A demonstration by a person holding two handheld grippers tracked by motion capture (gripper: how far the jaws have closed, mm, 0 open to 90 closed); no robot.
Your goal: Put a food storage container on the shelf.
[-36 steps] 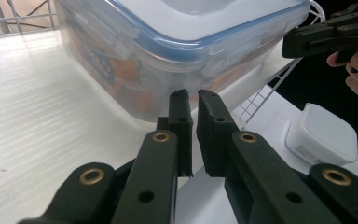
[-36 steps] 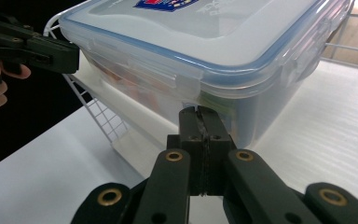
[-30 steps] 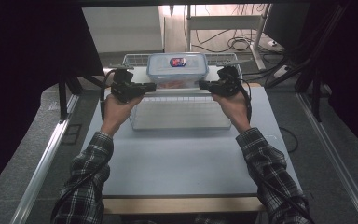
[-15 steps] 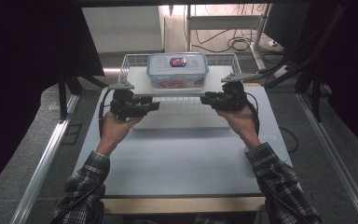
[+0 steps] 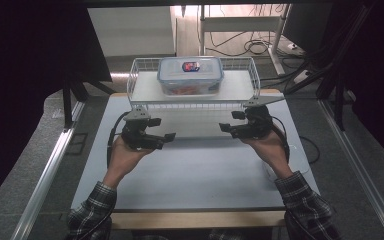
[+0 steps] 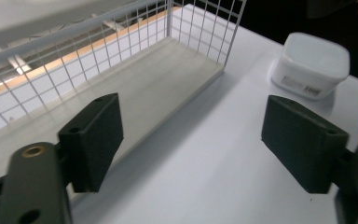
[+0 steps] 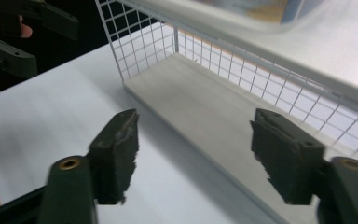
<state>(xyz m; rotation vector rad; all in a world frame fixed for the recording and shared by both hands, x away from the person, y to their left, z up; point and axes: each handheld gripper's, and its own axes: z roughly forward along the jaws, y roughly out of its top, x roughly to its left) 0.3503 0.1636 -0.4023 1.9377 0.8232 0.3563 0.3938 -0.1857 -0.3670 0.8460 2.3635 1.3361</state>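
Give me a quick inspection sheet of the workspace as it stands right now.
Surface: white table, bare in front of the hands.
Job's things: wire rack at the far edge; lidded box on its top shelf, red contents inside; lower shelf bare.
Clutter: small white tub on the table beside the rack's end.
Grippers: left gripper and right gripper open, holding nothing, in front of the rack.
Cables: one loops from each gripper; more lie on the floor behind the rack.
Surroundings: dark curtains at both sides, metal rails along the floor.
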